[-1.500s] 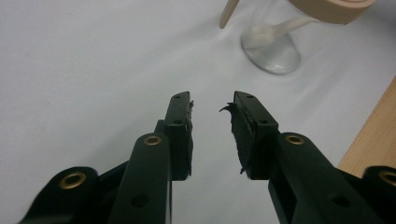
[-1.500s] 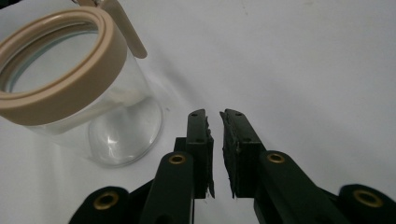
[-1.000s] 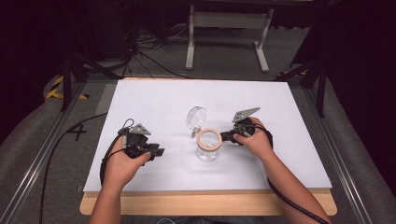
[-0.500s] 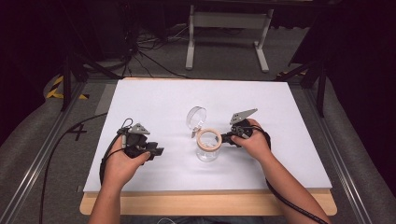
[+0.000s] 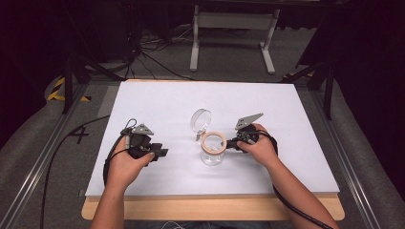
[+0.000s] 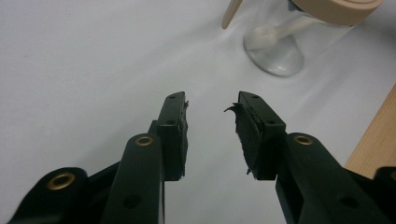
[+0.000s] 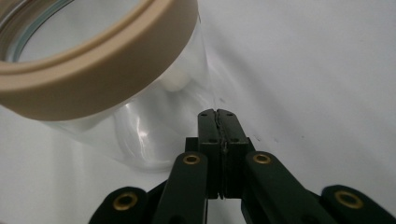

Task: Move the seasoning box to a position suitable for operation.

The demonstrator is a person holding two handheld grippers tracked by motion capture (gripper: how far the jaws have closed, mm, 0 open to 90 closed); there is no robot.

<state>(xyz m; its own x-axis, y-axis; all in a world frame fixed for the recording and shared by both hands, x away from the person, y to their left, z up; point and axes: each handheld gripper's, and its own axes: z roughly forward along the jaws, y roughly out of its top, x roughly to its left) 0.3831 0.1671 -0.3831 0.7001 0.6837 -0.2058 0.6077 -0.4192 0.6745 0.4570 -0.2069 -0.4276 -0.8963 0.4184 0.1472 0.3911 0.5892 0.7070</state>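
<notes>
A clear glass jar [image 5: 213, 149] with a tan ring [image 5: 213, 141] round its mouth stands at the middle of the white table [image 5: 157, 102]. Its round glass lid [image 5: 201, 119] is tipped open behind it. My right gripper [image 5: 230, 143] is shut, empty, with its tips right next to the jar's right side. In the right gripper view the shut tips [image 7: 217, 115] sit just beside the jar wall [image 7: 140, 128], under the tan ring [image 7: 107, 60]. My left gripper [image 5: 161, 152] rests open at the left, well apart from the jar. Its open jaws [image 6: 211, 109] point toward the jar's base [image 6: 275, 53].
Something white [image 7: 175, 82] lies inside the jar. The wooden front edge [image 5: 215, 207] runs below the white sheet. Dark floor, cables [image 5: 143, 52] and a metal stand [image 5: 231, 28] lie beyond the far edge.
My right gripper has edged slightly toward the jar. The left gripper and the jar have stayed put.
</notes>
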